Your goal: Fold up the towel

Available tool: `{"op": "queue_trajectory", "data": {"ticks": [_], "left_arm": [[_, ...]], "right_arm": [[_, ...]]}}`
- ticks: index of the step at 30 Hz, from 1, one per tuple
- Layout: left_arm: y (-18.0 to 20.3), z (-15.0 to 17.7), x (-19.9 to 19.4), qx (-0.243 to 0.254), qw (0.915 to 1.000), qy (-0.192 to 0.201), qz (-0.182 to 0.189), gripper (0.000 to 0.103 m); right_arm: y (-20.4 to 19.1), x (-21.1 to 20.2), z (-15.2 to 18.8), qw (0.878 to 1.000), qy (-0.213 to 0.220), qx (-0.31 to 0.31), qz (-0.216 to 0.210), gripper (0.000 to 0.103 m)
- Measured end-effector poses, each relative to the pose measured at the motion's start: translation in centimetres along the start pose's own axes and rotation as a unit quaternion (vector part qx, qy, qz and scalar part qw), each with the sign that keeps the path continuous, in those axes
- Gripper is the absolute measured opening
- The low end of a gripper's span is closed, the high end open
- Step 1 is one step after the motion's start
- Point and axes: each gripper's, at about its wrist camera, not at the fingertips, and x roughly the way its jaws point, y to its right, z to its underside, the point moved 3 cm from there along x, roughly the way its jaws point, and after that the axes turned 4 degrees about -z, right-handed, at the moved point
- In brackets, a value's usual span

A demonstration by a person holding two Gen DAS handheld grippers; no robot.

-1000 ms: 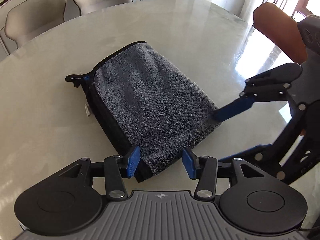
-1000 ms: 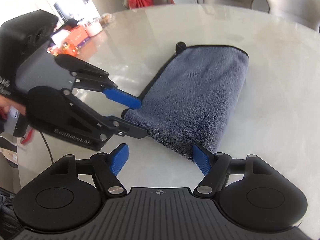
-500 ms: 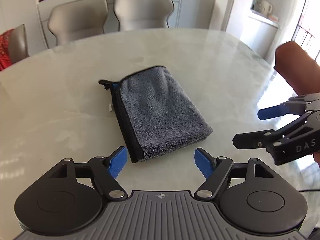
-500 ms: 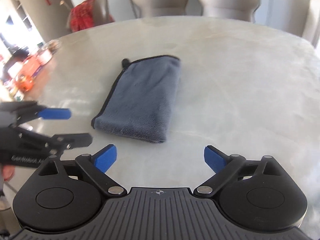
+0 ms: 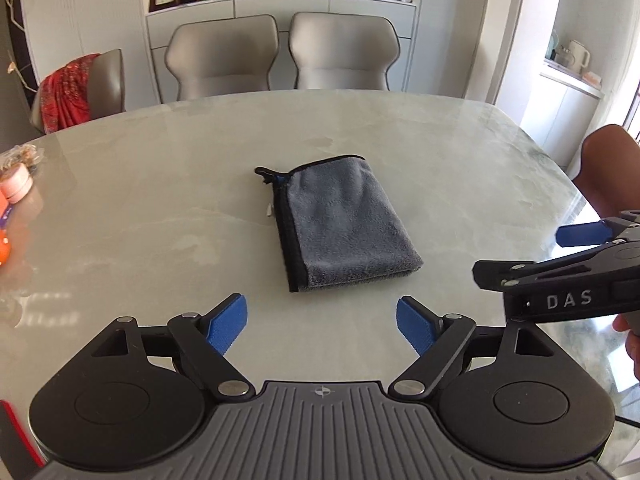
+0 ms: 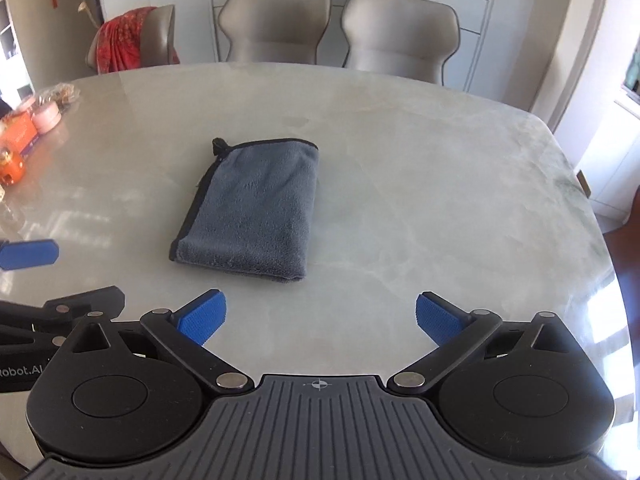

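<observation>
while the folded grey towel [image 5: 346, 222] lies flat mid-table [image 5: 160, 208], the left gripper [image 5: 322, 326] hangs near it, jaws spread and just opened wider, nothing between them. right gripper [image 6: 318, 318] likewise gapes empty, clear of the cloth's near edge.

The folded towel [image 5: 344, 224] lies near the middle of the table [image 5: 160, 200]. Two chairs [image 5: 280, 54] stand behind the far edge. Small containers [image 6: 44, 116] sit along the left edge.

Left claw [image 5: 322, 326]: black linkage arms, blue ribbed pads, silver screws; right claw [image 6: 318, 318] alike.
</observation>
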Motion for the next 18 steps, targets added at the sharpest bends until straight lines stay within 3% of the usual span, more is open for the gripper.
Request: {"op": "queue_trajectory", "data": {"ticks": [6,12,18], "left_arm": [[-1.0,0.6,-1.6,-0.036,0.9993,-0.001,-0.007,0.096],[-1.8,1.2,-3.0,-0.079,0.9968,-0.003,0.013,0.096],[-1.6,2.0,-3.9,-0.076,0.997,0.001,-0.017,0.096]], "right_arm": [[0.0,-2.9,0.7,0.999,0.013,0.038,0.01,0.102],[-0.2,-5.2,1.8,0.998,0.028,0.048,0.007,0.102],[-0.4,-6.2,2.3,0.998,0.032,0.043,0.016,0.102]]}}
